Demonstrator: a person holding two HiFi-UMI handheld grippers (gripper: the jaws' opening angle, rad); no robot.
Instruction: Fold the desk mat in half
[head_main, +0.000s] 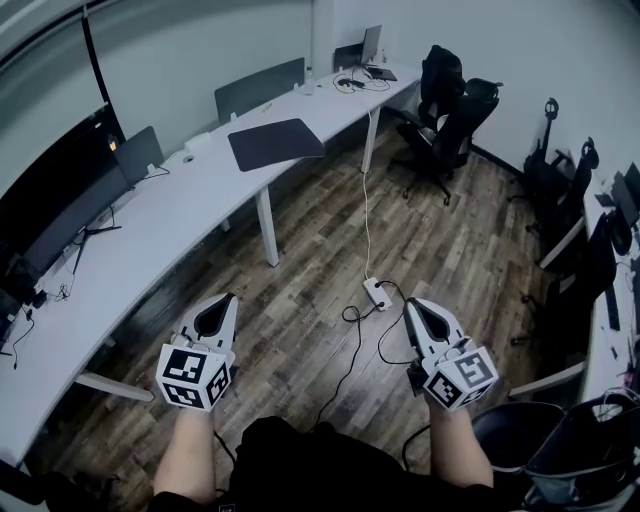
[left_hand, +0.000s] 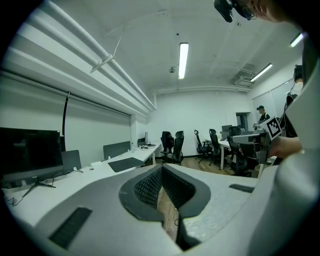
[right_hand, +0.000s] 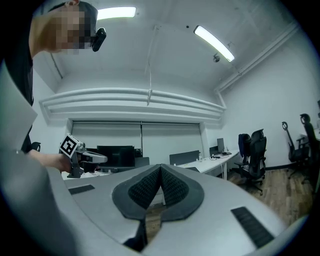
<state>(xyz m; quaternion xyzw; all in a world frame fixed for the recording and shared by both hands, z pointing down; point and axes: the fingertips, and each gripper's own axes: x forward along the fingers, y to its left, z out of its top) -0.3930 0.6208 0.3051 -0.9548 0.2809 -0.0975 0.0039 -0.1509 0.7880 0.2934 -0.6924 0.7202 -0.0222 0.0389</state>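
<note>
Left gripper (head_main: 222, 302) and right gripper (head_main: 412, 306) are pinched together, empty; I'd walk up to the far desk mat (head_main: 276, 143), opening both at one edge

1. left gripper (head_main: 226, 302): jaws closed tip to tip, empty, pointing forward and slightly down.
2. right gripper (head_main: 410, 304): jaws closed, empty, held about level, pointing forward.
3. left forearm (head_main: 185, 455) and right forearm (head_main: 460, 452) bare, stretched ahead of the torso, roughly parallel.
4. Grippers side by side at similar height, well apart.
</note>
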